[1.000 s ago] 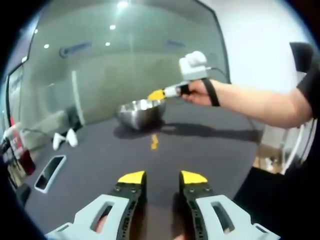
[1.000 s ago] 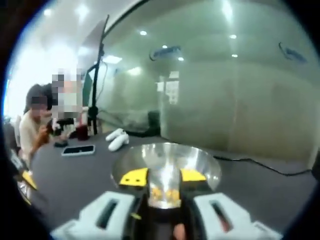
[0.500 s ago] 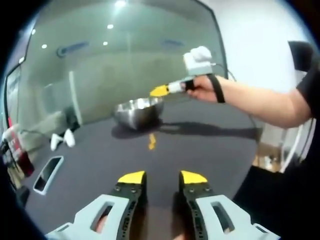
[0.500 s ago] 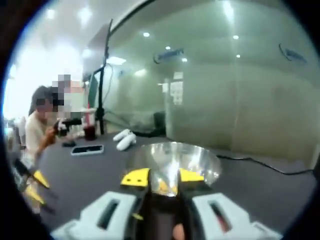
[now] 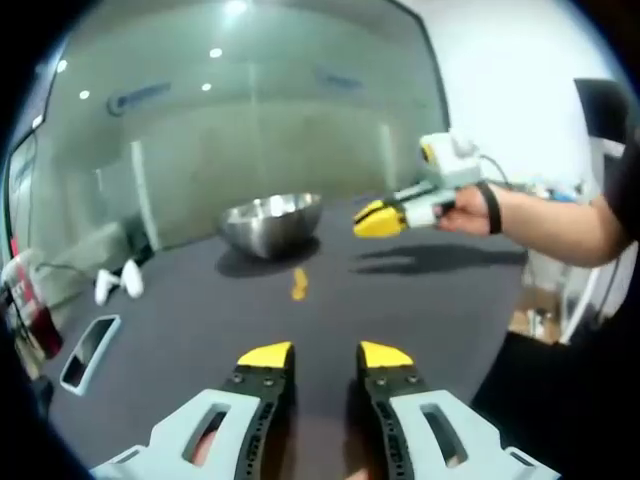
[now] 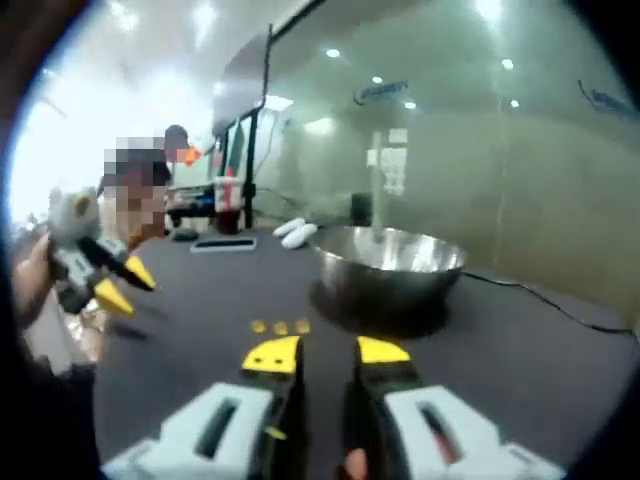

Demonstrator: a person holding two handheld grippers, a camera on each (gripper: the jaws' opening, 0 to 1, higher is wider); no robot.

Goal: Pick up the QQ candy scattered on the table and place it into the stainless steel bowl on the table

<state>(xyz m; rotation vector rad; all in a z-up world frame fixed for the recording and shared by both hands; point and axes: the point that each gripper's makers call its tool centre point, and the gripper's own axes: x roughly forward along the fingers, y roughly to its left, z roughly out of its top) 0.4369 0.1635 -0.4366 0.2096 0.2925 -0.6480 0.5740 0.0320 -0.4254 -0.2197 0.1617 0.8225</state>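
QQ candy (image 6: 280, 327) is lying in a short row straight ahead of the right gripper (image 6: 327, 352), just beside the stainless steel bowl (image 6: 390, 270). Right jaws are standing apart, empty. The left gripper (image 5: 326, 354) is hanging farther back, jaws also apart, empty.

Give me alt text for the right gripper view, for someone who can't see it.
The right gripper hangs open and empty above a dark table, pointed at a stainless steel bowl with a few small yellow candies lying just in front of it. The left gripper shows at the left edge.
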